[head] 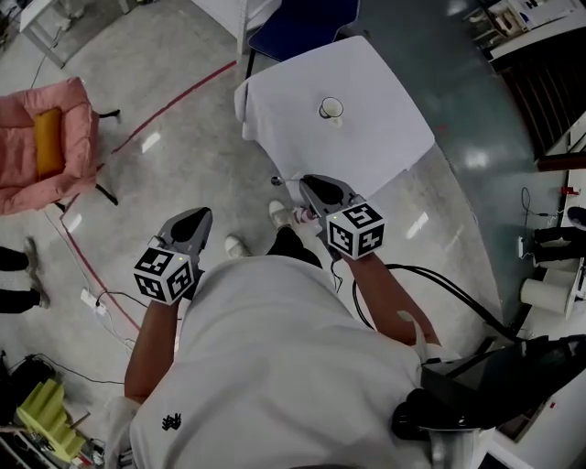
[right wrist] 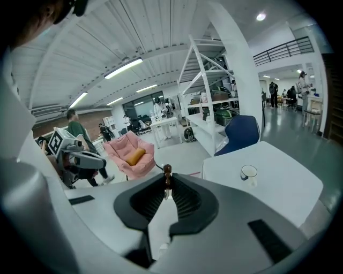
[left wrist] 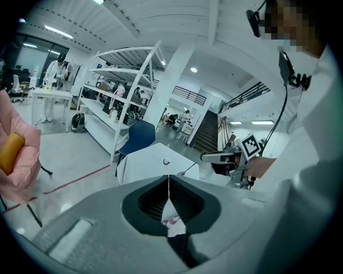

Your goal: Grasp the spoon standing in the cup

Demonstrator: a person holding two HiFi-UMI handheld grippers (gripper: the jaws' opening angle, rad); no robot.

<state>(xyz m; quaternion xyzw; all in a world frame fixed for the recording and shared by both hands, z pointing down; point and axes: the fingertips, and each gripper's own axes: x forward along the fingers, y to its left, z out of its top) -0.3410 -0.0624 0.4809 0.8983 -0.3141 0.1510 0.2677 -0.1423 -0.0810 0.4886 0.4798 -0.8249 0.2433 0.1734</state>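
Observation:
A white cup (head: 330, 109) stands alone on the white-clothed table (head: 375, 151), well ahead of both grippers; no spoon shows in it. It is small and far off in the left gripper view as the cup (left wrist: 166, 160), and sits to the right in the right gripper view as the cup (right wrist: 248, 172). My right gripper (head: 307, 186) is shut on a thin spoon (right wrist: 167, 172) whose brown beaded end pokes up past the jaw tips. The spoon (left wrist: 192, 168) also shows as a thin rod slanting out of that gripper. My left gripper (head: 200, 215) is shut and holds nothing.
A pink armchair (head: 46, 147) with an orange cushion (head: 48, 142) stands at the left. A blue chair (head: 302, 27) is behind the table. Red tape (head: 174, 101) runs across the floor, and cables (head: 439, 293) lie at the right. White shelving (right wrist: 209, 107) and several people are farther back.

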